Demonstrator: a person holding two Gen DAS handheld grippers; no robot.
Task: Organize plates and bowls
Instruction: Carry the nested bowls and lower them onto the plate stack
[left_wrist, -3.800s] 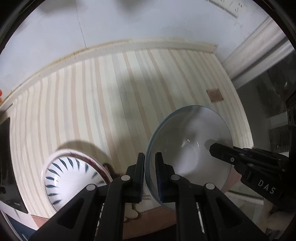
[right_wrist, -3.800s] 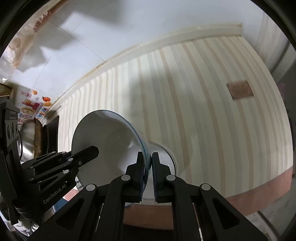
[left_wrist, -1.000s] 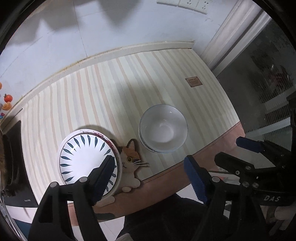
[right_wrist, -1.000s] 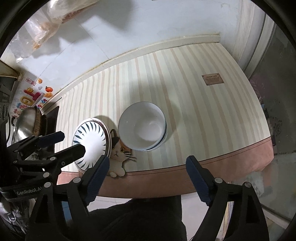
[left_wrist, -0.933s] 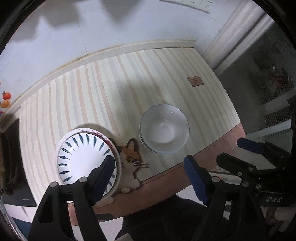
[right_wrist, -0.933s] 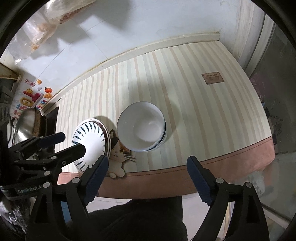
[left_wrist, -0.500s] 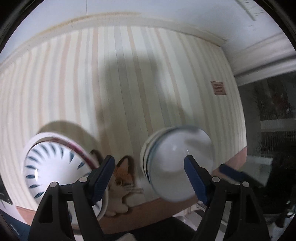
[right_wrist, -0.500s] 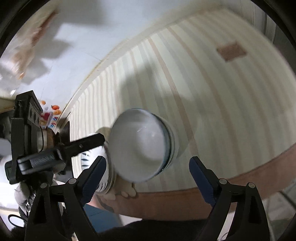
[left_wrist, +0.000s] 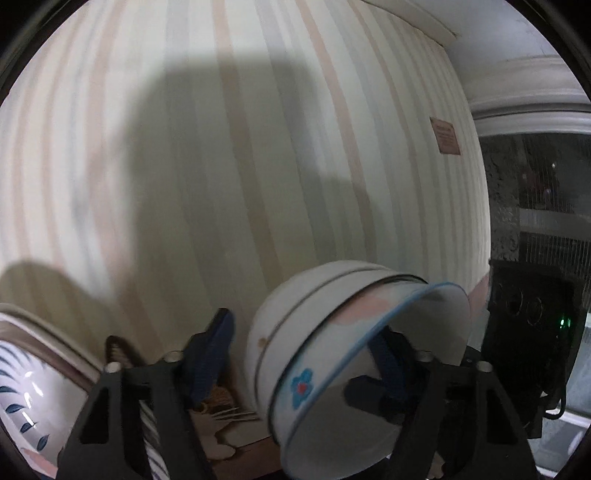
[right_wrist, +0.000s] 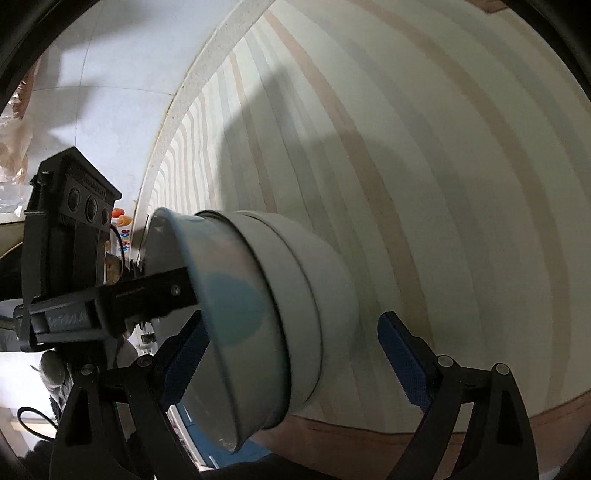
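Stacked bowls (left_wrist: 354, 354) stand on the striped bench (left_wrist: 229, 155) beside the patterned plate (left_wrist: 26, 391). We are closing the left hand-held gripper (left_wrist: 303, 354) astride their rim, not yet pinching; the right hand-held gripper (right_wrist: 291, 354) straddles them, released. Next: clamp, then lift squarely.

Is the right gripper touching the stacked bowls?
Cannot tell. In the right wrist view the right gripper straddles the stacked bowls; the right-side finger stands clear, but the bowls hide the other finger's pad.
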